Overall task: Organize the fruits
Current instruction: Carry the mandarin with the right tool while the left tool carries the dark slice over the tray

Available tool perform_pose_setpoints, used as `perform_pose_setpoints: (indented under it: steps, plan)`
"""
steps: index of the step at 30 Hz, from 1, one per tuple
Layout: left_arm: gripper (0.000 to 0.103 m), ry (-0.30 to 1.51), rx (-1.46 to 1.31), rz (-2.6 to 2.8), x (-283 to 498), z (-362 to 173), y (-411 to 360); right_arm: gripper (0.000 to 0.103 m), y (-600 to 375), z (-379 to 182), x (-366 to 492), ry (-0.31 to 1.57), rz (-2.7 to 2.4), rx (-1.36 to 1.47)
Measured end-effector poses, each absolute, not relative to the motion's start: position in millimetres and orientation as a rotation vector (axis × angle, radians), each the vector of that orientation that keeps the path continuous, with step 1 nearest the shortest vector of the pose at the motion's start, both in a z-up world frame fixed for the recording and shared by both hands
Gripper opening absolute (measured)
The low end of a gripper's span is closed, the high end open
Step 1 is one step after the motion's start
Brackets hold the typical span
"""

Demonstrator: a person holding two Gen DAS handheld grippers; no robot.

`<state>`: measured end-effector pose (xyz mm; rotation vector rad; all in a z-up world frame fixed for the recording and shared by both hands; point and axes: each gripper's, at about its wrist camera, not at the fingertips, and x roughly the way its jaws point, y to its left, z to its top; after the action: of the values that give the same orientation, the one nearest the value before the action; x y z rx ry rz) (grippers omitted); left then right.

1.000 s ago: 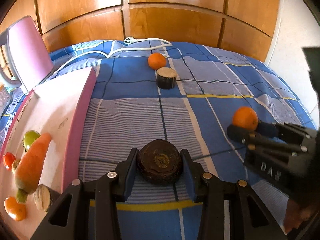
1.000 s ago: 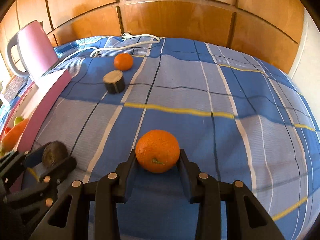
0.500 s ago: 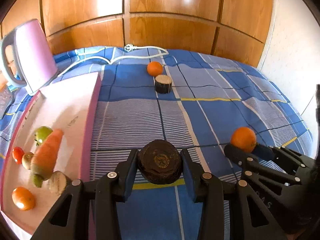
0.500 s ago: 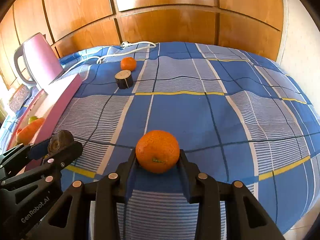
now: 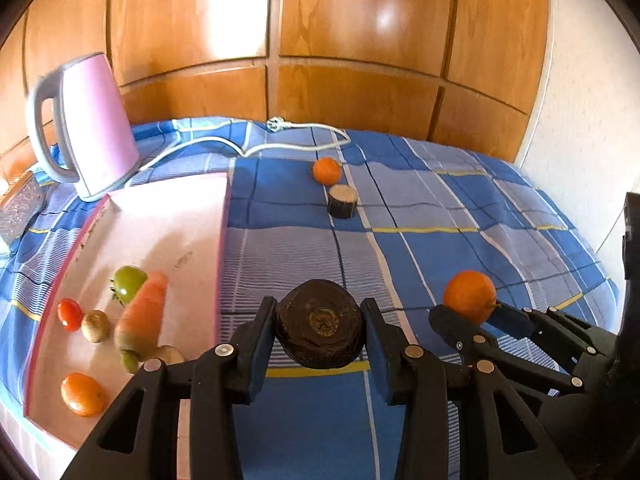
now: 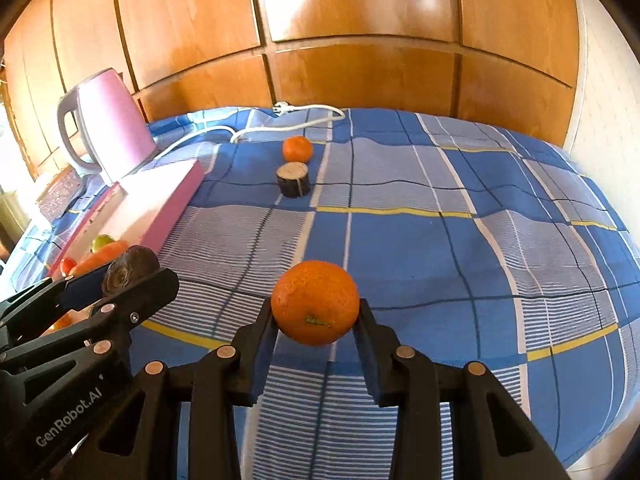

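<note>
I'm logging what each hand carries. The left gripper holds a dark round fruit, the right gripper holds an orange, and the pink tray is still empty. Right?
Not quite. The pink tray is not empty: the left wrist view shows a carrot, a green tomato and other small produce in it. The left gripper does hold the dark round fruit, and the right gripper the orange.

Glossy wood panelling [image 5: 360,40], matt checked cloth [image 6: 400,248] (slightly rumpled), dimpled orange [image 6: 316,308] peel, smooth plastic kettle [image 5: 96,128].

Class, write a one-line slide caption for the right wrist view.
Right gripper shut on an orange above the blue checked bedspread, left gripper beside it holding a dark round fruit.
</note>
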<state>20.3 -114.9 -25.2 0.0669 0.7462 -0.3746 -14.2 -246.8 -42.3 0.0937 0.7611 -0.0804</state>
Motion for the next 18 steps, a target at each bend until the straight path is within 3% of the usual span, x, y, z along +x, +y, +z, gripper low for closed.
perform_pose_setpoints:
  steps: [18]
  plan:
    - [0.042,0.714,-0.011,-0.264,30.9,-2.2,-59.2,0.038,-198.8,-19.9,0.7,0.729,0.050,0.020]
